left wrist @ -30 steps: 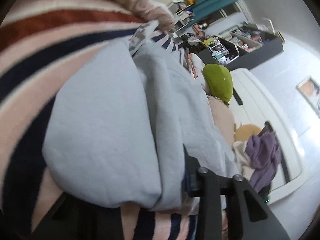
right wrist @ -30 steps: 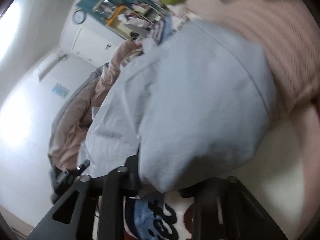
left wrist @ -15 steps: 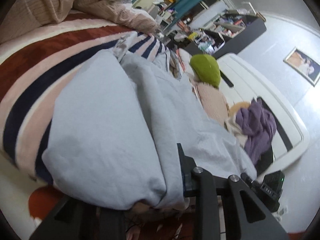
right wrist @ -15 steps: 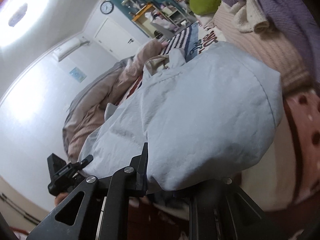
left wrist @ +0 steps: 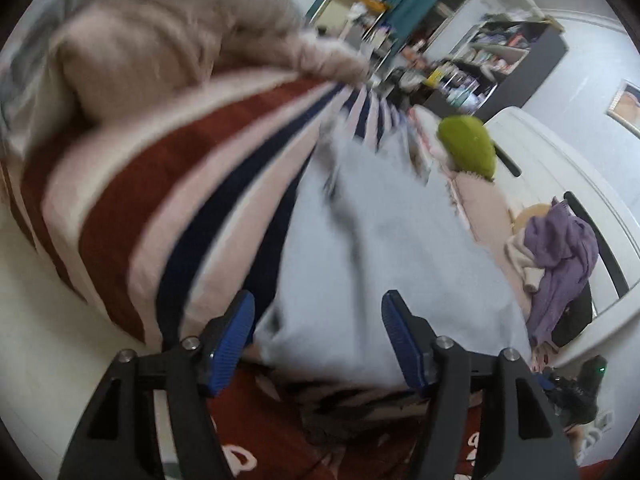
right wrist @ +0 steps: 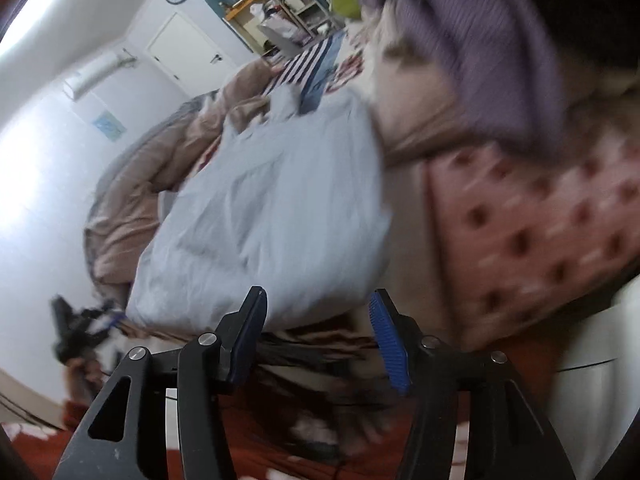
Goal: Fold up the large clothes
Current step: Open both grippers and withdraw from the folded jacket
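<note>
A pale blue garment lies folded over on the striped bedspread. In the left wrist view my left gripper hovers at its near edge, jaws opening, blue pads apart and touching no cloth. The right wrist view shows the same pale blue garment ahead of my right gripper, whose jaws are also opening with nothing pressed between them. The left gripper appears small and blurred at the left of that view.
A beige duvet is heaped at the far side of the bed. A green cushion, a purple knit and pink dotted bedding lie by the white headboard. Shelves and a door stand beyond.
Both grippers let go of the blue garment's edge and opened. The garment dropped flat onto the bed, and both grippers pulled back from it.
</note>
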